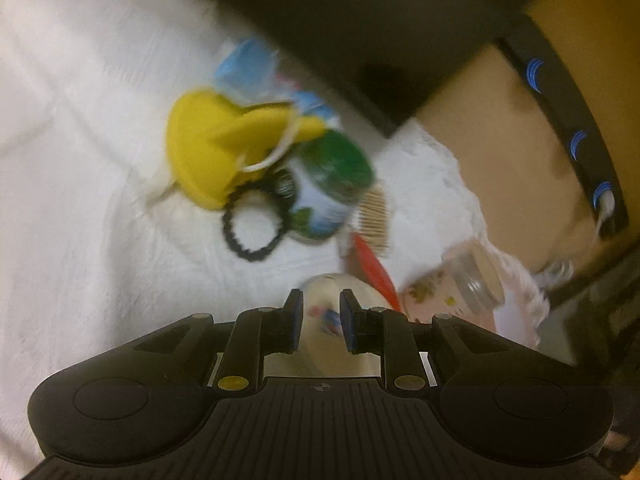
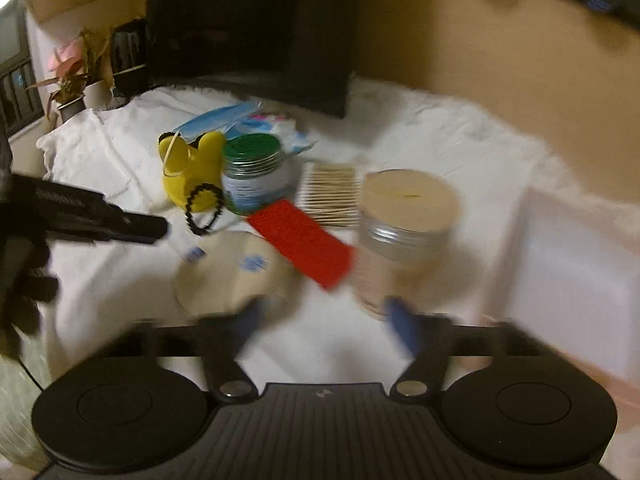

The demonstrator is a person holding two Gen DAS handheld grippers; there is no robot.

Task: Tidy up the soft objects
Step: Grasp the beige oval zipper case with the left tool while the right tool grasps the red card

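My left gripper [image 1: 320, 306] hangs just over a beige round pad pack [image 1: 332, 288] on the white cloth, jaws narrowly apart with the pack showing between them; no grip is visible. The pack also shows in the right wrist view [image 2: 224, 276]. Beyond lie a yellow soft toy [image 1: 204, 148], a black hair tie [image 1: 252, 224], a blue face mask [image 1: 244, 68] and a red sponge [image 1: 372, 268]. My right gripper [image 2: 326, 316] is open and empty above the cloth, between the pad pack and a glass jar [image 2: 404, 236]. The left gripper body [image 2: 100, 220] shows at the left there.
A green-lidded jar [image 2: 256, 172] and a cotton swab box [image 2: 332, 194] stand mid-table. A pale tray [image 2: 572, 276] lies at the right. A dark box [image 2: 248, 28] and a potted plant [image 2: 76, 76] stand at the back. A cardboard wall [image 2: 500, 52] is behind.
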